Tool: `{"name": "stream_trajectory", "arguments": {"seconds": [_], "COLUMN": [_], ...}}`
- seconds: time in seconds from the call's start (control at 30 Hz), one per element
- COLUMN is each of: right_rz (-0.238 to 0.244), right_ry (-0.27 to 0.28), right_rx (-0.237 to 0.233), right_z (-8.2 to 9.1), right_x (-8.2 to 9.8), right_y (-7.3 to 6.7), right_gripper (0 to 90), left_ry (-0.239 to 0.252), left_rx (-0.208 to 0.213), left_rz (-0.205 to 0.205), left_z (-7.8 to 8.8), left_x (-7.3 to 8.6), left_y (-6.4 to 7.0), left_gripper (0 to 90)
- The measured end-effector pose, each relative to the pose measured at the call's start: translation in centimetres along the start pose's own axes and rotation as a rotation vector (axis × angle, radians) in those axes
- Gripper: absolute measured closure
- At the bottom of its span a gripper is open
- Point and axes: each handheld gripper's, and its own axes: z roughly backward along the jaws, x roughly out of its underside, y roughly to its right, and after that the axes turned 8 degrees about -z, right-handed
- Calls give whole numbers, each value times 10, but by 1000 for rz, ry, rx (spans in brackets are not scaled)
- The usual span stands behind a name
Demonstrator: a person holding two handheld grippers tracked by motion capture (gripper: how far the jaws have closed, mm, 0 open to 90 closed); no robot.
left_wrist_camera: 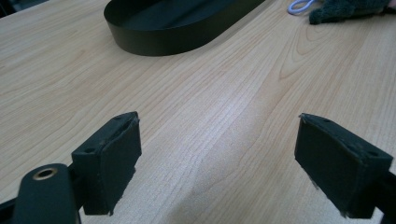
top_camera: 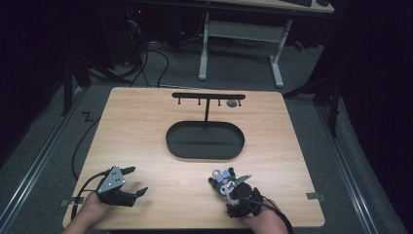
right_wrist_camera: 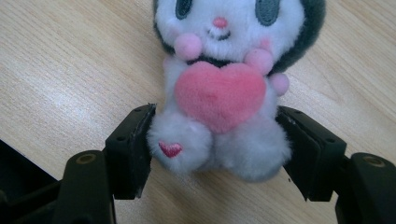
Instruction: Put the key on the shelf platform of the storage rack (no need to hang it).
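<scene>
A small plush toy (top_camera: 225, 178) with a white face, dark ears and a pink heart (right_wrist_camera: 217, 93) on its chest lies on the wooden table (top_camera: 141, 131) near the front edge, right of centre. My right gripper (top_camera: 230, 188) comes in from below it. Both pads press the toy's pale legs from either side (right_wrist_camera: 217, 142). My left gripper (top_camera: 138, 180) rests at the front left, jaws wide apart over bare wood (left_wrist_camera: 217, 140). The left gripper view catches the plush toy (left_wrist_camera: 348, 10) and its white loop (left_wrist_camera: 301, 5) far off.
A black oval tray (top_camera: 171, 141) sits mid-table, its wall also seen in the left gripper view (left_wrist_camera: 140, 44). A black T-shaped stand (top_camera: 208, 96) with small hooks rises behind it, a dark round item (top_camera: 232, 103) hanging at its right. A desk frame (top_camera: 276, 58) stands beyond.
</scene>
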Motion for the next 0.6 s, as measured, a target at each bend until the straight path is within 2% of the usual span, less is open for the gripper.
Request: {"name": "stream_trajectory", "arguments": {"seconds": [0.13,0.3,0.6], "right_rz": [16,29,9], "right_ry": [3,9,34], "right_rx": [0,4,-5], "right_z": [-1,-1,11], "right_x": [0,0,-4], "right_y": [-1,-2,2], "right_gripper": [359,462,477], "left_ry": [0,0,0], "left_rx": [0,0,-1], "left_rz": [0,1,0], "left_z": [0,0,0], "left_x": [0,0,0], "left_y": [0,0,0], "left_gripper": [155,155,155]}}
